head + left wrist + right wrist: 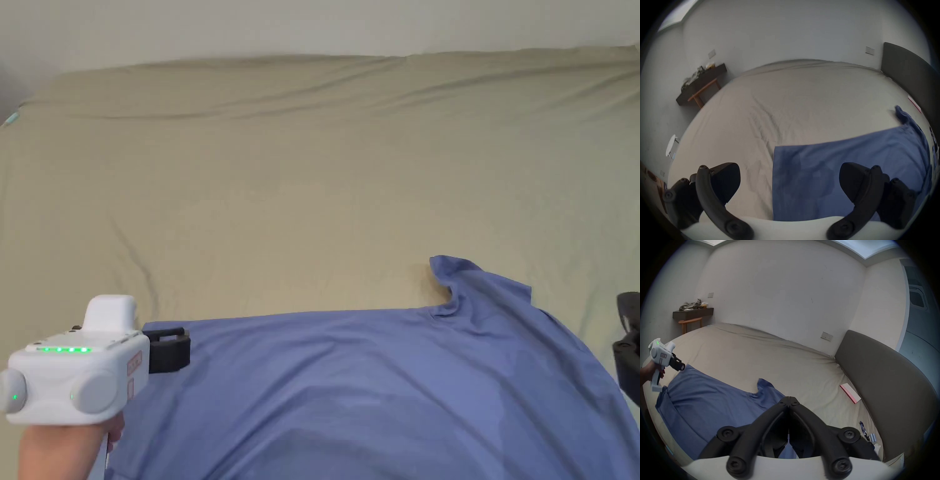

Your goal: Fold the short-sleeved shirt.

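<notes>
Shirt: the blue short-sleeved shirt (375, 387) lies spread on the bed (312, 187), near its front edge, one sleeve (475, 281) pointing toward the far side.
Left claw: the left claw (789, 180) stands wide open, holding nothing; it hovers at the shirt's left edge, one jaw over the bare sheet and the other over the cloth.
Right claw: the right claw (789, 400) has its jaws pressed together at the tips; no cloth shows between them, so it looks empty, above the shirt's right side.
Done: the body of the shirt looks mostly smoothed flat; a strip along the near left edge appears turned over, though I cannot tell if it is a made fold.
Left: sleeves and body seem yet to be folded.
Stage: early, by my judgement.
</notes>
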